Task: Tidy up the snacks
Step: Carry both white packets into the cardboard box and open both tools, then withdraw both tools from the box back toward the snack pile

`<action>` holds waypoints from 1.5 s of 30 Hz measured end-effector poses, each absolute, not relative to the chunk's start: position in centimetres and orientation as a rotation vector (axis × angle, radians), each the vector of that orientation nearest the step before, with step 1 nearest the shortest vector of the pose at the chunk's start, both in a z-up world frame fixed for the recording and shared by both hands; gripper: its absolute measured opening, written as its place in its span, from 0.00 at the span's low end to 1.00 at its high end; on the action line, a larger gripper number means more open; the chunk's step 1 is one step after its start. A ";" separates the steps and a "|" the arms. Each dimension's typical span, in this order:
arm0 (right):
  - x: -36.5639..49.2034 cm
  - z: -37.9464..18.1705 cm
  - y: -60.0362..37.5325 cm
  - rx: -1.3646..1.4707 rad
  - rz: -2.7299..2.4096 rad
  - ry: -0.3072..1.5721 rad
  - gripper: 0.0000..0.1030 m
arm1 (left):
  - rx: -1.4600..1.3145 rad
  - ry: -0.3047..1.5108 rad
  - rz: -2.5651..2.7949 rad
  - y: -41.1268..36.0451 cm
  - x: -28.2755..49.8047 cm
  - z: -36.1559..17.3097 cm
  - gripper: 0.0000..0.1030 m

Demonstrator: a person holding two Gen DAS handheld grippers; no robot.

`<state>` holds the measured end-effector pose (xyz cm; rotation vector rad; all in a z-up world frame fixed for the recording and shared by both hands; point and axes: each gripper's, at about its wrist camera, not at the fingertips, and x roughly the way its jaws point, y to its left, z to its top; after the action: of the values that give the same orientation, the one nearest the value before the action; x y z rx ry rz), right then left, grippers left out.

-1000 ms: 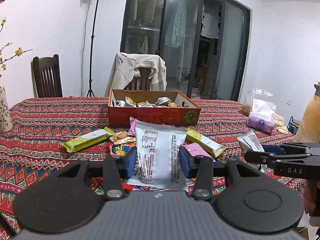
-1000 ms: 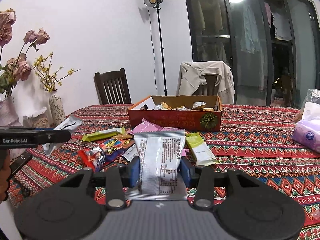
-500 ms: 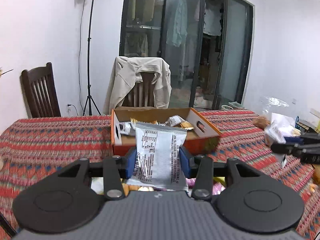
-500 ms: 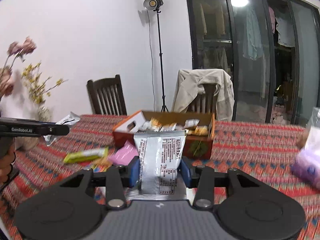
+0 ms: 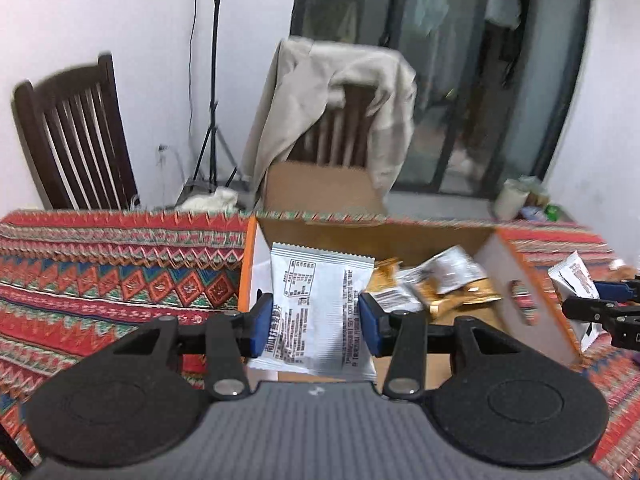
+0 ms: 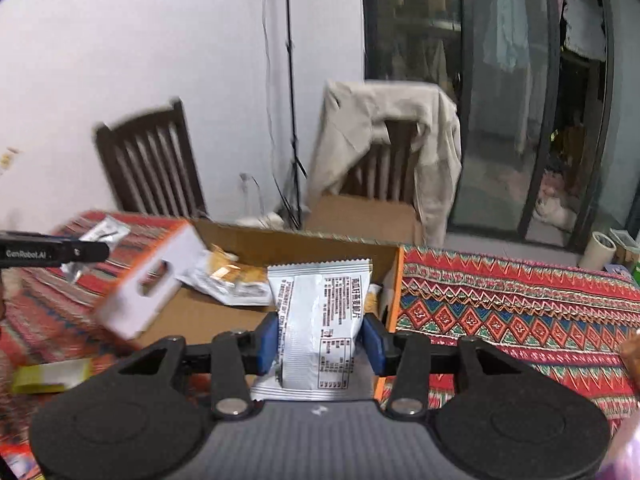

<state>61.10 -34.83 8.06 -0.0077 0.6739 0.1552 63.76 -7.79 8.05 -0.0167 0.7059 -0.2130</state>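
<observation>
My left gripper (image 5: 316, 324) is shut on a silver snack packet (image 5: 320, 292), held upright over the left end of the orange-and-white cardboard box (image 5: 528, 292). Gold and silver snack packets (image 5: 436, 284) lie inside the box. In the right wrist view, my right gripper (image 6: 320, 340) has a second silver packet (image 6: 320, 292) between its blue pads, over the right end of the box (image 6: 394, 280). Its jaws are opening, and the pads still touch the packet's sides. Each view catches the other gripper at its edge: the right gripper (image 5: 600, 304) and the left gripper (image 6: 60, 252).
A red patterned cloth (image 6: 500, 300) covers the table. A yellow-green bar (image 6: 48, 376) lies on it near the box's front left. Behind the table stand a dark wooden chair (image 5: 76, 136), a chair draped with a beige jacket (image 5: 332, 96) and a light stand (image 5: 212, 100).
Both grippers have carried their silver packets forward across the table to above the open box. The loose snacks on the cloth have dropped out of view.
</observation>
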 end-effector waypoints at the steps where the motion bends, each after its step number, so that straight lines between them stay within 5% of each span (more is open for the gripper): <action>1: 62.5 7.3 -34.6 -0.019 0.148 0.695 0.43 | -0.003 0.716 -0.206 -8.1 64.7 7.3 0.44; 11: 71.3 -0.2 -31.6 -0.175 0.079 0.850 0.43 | 0.125 0.753 -0.196 -10.0 69.5 2.1 0.46; 21: 71.7 -0.8 -30.6 -0.258 0.070 0.832 0.52 | 0.143 0.748 -0.233 -10.0 69.6 1.9 0.70; 37: 61.2 10.8 -31.2 -0.240 0.086 0.665 0.56 | 0.115 0.618 -0.245 -7.5 58.0 13.6 0.75; 45: 49.4 15.9 -30.9 -0.254 0.153 0.564 0.68 | 0.092 0.475 -0.289 -5.5 44.1 16.6 0.94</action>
<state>49.36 -30.89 15.87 -0.2539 0.5642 0.1534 44.05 -5.50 16.62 0.0924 0.4752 -0.2891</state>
